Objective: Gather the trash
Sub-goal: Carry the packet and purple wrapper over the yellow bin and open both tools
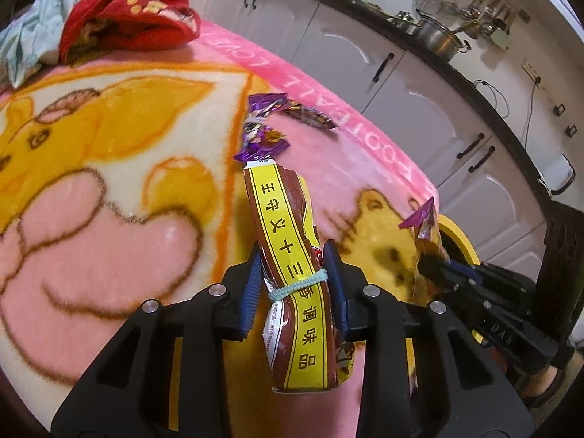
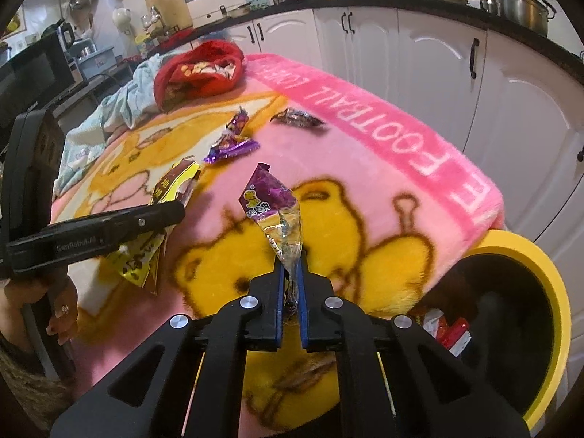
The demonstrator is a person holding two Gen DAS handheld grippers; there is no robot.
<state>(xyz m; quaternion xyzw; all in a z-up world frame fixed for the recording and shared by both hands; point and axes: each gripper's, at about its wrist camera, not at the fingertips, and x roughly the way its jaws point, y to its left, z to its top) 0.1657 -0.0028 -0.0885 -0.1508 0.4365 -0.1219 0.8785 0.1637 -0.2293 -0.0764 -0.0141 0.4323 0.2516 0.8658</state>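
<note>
My left gripper (image 1: pixel 292 255) is shut on a brown and yellow seasoning packet (image 1: pixel 288 241) tied with a pale elastic, held above the pink blanket (image 1: pixel 109 182). It shows in the right wrist view (image 2: pixel 175 215) at the left, with the packet (image 2: pixel 171 189) in it. My right gripper (image 2: pixel 291 259) is shut on a purple and silver wrapper (image 2: pixel 273 208), beside the yellow bin (image 2: pixel 547 299). It shows in the left wrist view (image 1: pixel 425 259) at the right. Two purple wrappers (image 2: pixel 230 142) and a dark wrapper (image 2: pixel 297 118) lie on the blanket.
The yellow bin holds red packets (image 2: pixel 447 332) and stands at the blanket's right edge. A red cloth (image 2: pixel 197 73) and a pale cloth (image 2: pixel 120 106) lie at the far end. White cabinets (image 2: pixel 419 58) and a counter with pots run behind.
</note>
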